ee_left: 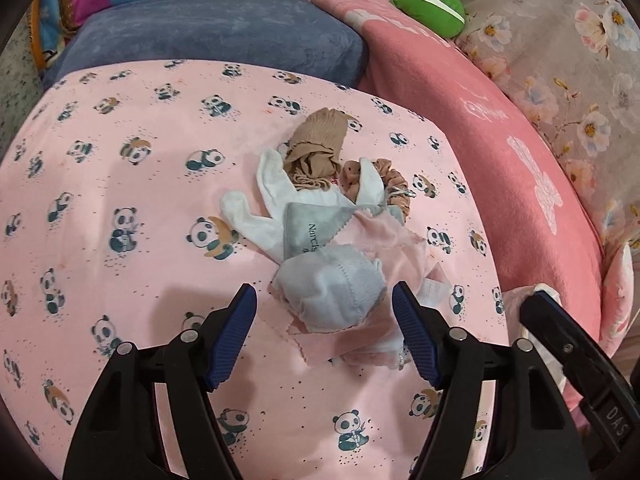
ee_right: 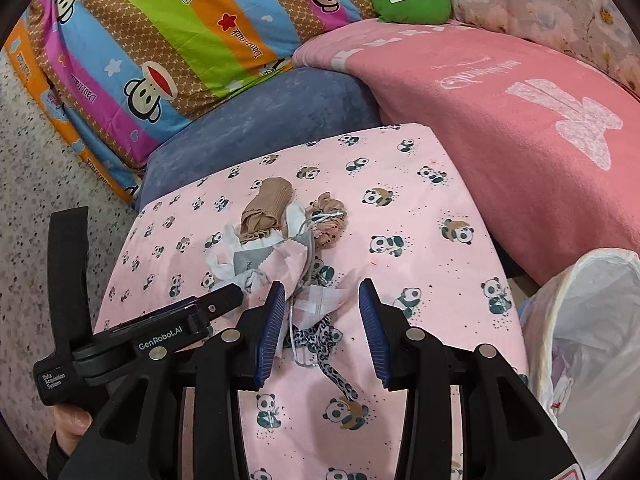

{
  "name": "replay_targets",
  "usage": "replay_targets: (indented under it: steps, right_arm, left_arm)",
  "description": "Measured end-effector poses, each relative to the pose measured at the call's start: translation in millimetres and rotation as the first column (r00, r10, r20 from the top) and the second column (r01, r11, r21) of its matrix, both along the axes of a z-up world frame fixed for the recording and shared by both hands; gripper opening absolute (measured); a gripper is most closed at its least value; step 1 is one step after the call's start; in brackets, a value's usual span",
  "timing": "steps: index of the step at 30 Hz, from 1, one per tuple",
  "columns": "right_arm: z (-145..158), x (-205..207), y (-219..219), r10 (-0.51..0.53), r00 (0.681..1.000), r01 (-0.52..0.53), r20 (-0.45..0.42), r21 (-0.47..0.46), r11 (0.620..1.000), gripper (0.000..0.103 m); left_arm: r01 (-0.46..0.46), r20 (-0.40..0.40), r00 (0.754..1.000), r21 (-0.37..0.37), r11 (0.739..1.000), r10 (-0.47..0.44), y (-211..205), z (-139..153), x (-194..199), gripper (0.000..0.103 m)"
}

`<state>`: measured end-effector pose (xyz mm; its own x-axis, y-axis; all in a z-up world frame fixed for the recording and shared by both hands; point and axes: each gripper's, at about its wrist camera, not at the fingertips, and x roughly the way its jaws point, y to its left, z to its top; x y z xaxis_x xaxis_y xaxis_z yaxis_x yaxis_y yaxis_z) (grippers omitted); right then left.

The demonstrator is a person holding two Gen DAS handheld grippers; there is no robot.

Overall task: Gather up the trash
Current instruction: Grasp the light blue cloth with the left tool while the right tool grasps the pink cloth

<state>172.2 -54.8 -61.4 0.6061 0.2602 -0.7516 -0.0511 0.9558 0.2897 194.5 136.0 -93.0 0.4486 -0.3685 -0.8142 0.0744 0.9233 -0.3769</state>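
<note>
Soft heap of fabric scraps on the pink panda-print sheet [ee_left: 120,168] — white glove [ee_left: 256,216], crumpled beige stocking [ee_left: 316,148], grey pinked-edge cloth [ee_left: 308,228], left gripper [ee_left: 325,312] spread wide around a grey-white sock [ee_left: 332,292], right gripper [ee_right: 322,312] wide over a leopard-print strip [ee_right: 320,338] partly buried, white-lined trash bin [ee_right: 588,344] cut off at right.

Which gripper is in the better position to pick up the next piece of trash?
Probably the left gripper: its open jaws already bracket the grey-white bundle. The right gripper, also open, only straddles a thin leopard-print strip, though the bag lies beside it.
</note>
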Motion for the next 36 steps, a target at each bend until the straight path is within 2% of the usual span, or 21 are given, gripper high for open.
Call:
replay_targets:
  steps: [7, 12, 16, 18, 20, 22, 30, 36]
  right_arm:
    - [-22, 27, 17, 0.022, 0.998, -0.021, -0.051, 0.01, 1.0, 0.04]
    - [-36, 42, 27, 0.041, 0.996, -0.041, -0.078, 0.007, 0.999, 0.038]
    - [-47, 50, 33, 0.054, 0.994, -0.054, -0.095, 0.006, 0.999, 0.033]
    - [-53, 55, 37, 0.063, 0.992, -0.063, -0.107, 0.01, 0.998, 0.024]
    - [-55, 56, 38, 0.068, 0.992, -0.067, -0.109, 0.013, 0.998, 0.008]
    - [-53, 56, 37, 0.07, 0.992, -0.068, -0.103, 0.025, 0.997, 0.005]
    - [-13, 39, 27, 0.068, 0.998, -0.068, -0.003, 0.06, 0.996, 0.004]
    - [-4, 29, 27, 0.067, 0.998, -0.067, -0.01, 0.001, 0.998, 0.006]
  left_arm:
    - [0.052, -0.015, 0.998, -0.055, 0.997, -0.053, 0, -5, 8, 0.04]
    - [0.049, -0.013, 0.999, -0.092, 0.995, -0.05, 8, -2, 8, 0.031]
    - [0.038, 0.002, 0.999, -0.089, 0.995, -0.038, 13, 3, 7, 0.03]
    - [0.035, 0.008, 0.999, -0.086, 0.996, -0.035, 15, 5, 7, 0.03]
    - [0.03, 0.01, 1.0, -0.08, 0.996, -0.029, 16, 6, 8, 0.03]
    - [0.026, 0.016, 1.0, -0.075, 0.997, -0.025, 18, 8, 7, 0.03]
    - [0.014, 0.048, 0.999, -0.07, 0.997, -0.011, 19, 23, 0, 0.03]
    - [0.029, 0.072, 0.997, -0.054, 0.998, -0.025, 10, 33, -9, 0.03]
